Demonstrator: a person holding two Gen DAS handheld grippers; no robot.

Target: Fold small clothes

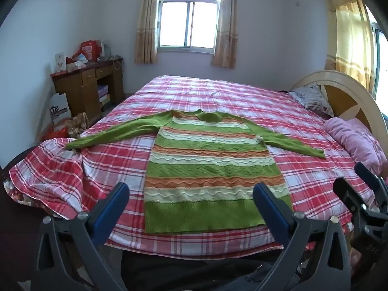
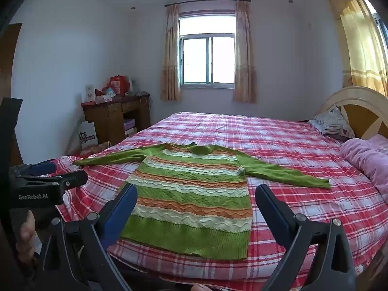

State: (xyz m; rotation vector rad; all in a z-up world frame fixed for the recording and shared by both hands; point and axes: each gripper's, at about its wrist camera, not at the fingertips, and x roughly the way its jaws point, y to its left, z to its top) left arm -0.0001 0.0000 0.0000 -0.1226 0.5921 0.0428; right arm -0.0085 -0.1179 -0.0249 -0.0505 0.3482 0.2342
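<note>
Folding is not yet beginning, by the look of it: sweater (image 1: 213,167) is lying flat and full length on the bed (image 1: 218,92), front up, hem toward the near edge, collar toward the window (image 1: 190,25), both sleeves stretching out to either side with no crease or fold showing anywhere. Left gripper (image 1: 191,201) is hovering above the near edge of the bed with its jaws spreading wide and holding nothing. Right gripper (image 2: 195,201) is hanging beside it, likewise spread wide and empty. Neither is touching the knit. Everything appears left to do: sleeves in across the body, then the body doubled over, judging from the task. Pink blanket (image 2: 363,157) and pillow (image 2: 332,123) are sitting well apart by the headboard (image 2: 359,111), clear of the work. Desk (image 1: 89,84) is standing against the far wall.
</note>
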